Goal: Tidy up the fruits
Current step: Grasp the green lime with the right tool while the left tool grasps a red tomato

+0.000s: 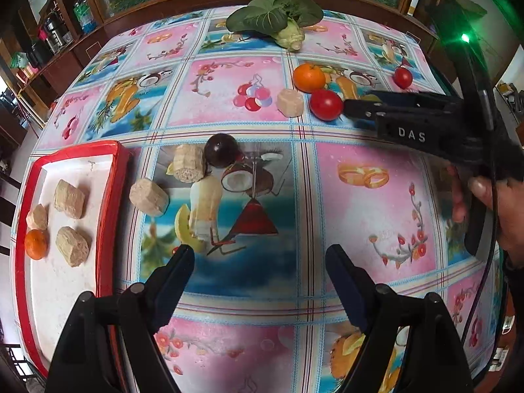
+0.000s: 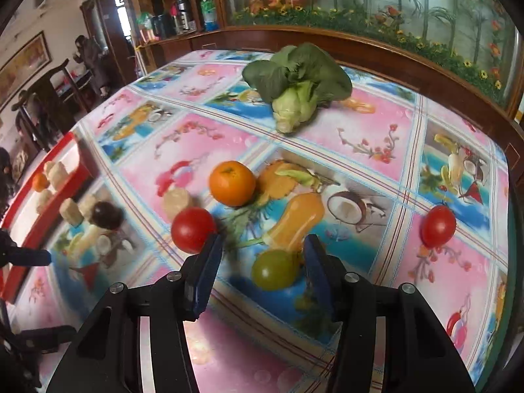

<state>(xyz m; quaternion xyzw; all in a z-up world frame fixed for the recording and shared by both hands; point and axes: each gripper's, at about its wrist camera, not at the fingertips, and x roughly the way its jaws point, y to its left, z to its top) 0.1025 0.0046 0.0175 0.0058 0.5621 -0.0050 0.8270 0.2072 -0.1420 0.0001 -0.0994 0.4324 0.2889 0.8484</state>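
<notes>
Starting at the left edge, we are seeing the red-rimmed white foam tray [image 1: 111,177] lying on the bench [image 1: 376,196], which is wearing a glossy cloth printed with fruit pictures. Inside the tray, three beige cut sugarcane chunks [image 1: 69,198] and a small orange mandarin [image 1: 36,244] are sitting together. Just beside the tray's right rim, two more loose cane pieces [image 1: 149,196] are lying on the cloth, with a dark purple round passion fruit [image 1: 221,150] touching the farther one.

We are holding the left gripper [image 1: 260,253] above bare cloth near the tray, its fingers spread wide apart with nothing between them.

Moving right, a lone pale cane block [image 1: 290,102], a bigger orange mandarin [image 2: 232,183] and a shiny red tomato [image 2: 193,229] are clustering near one another. A leafy green bok choy [image 2: 296,90] is resting at the far side of the bench.

We are hovering the right gripper [image 2: 262,255] over a yellow-green round fruit [image 2: 275,270], which is lying on the cloth between the fingers; it is close to the right finger, the left finger is standing clear of it, and we cannot tell whether the right one is touching. Farthest right, a second red tomato [image 2: 438,226] is sitting alone.
</notes>
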